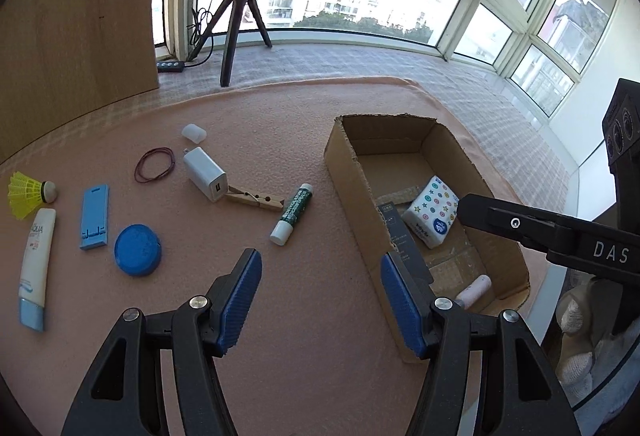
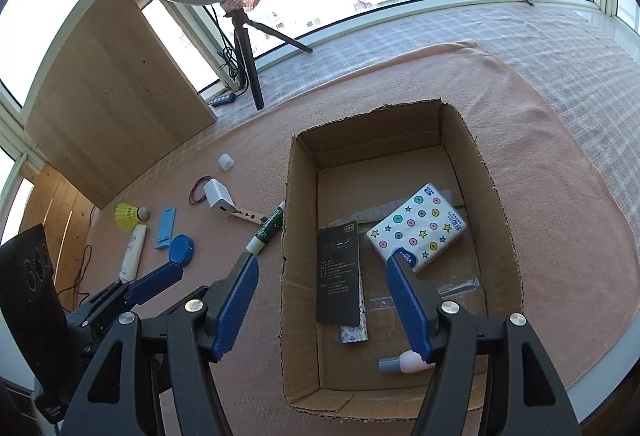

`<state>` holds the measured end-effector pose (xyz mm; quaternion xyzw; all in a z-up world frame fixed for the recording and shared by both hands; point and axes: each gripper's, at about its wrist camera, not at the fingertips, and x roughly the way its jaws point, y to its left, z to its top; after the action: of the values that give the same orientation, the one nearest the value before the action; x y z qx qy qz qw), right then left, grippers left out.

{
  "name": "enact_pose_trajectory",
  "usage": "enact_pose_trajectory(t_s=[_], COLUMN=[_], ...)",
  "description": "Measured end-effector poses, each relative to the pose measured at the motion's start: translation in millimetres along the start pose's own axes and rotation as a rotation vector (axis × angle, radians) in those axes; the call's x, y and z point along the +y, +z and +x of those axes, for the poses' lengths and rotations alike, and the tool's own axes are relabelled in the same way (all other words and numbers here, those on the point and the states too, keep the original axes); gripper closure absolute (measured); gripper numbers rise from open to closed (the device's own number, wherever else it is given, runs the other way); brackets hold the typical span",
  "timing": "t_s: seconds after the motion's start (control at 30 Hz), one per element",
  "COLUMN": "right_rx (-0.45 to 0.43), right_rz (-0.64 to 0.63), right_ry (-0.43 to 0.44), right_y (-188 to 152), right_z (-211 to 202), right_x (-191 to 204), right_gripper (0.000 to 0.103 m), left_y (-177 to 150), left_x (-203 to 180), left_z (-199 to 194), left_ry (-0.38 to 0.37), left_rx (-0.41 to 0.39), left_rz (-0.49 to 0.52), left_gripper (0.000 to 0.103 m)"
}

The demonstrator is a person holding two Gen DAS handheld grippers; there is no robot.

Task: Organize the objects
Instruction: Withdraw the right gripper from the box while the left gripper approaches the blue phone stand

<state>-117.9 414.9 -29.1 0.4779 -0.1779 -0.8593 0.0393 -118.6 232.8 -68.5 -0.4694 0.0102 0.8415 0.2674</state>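
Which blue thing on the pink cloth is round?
The round blue plastic lid is the one. It is a flat disc lying beside the blue rectangular plastic stand, which is long and straight-edged, and the white tube's light blue cap is flattened, not round.

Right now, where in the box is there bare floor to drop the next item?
The far end of the cardboard box, beyond the tissue pack and black card, is bare. The near end holds a pink tube. Outside, the cloth left of the glue stick is crowded.
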Motion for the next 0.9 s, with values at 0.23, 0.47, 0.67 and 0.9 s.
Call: enact_pose_trajectory(t_s=[0.23,0.47,0.67,0.9], right_rx=[0.026,0.051,0.067,0.092], right_rz=[-0.056,-0.102,-0.142,-0.149], right_ry=[0.025,0.036,0.041,0.044], right_y=[-8.0,-11.8,-13.8,-17.7], right_z=[20.3,39.5,53.7,66.8], right_x=[42.5,80.4,108.7,123.0], right_gripper=[0.040,0.040,0.040,0.040], left_y=[-3.6,-7.3,1.8,22.4], left_x=[69.6,127.5,169.9,210.1], left_z=[-13.9,-18.5,-7.7,16.2], left_ry=[0.087,0.147,0.198,0.236], left_rx=[0.014,0.037,0.067,0.103], left_rz=[-0.096,-0.154,-0.201,-0.249], left_gripper=[0.038,0.038,0.038,0.038])
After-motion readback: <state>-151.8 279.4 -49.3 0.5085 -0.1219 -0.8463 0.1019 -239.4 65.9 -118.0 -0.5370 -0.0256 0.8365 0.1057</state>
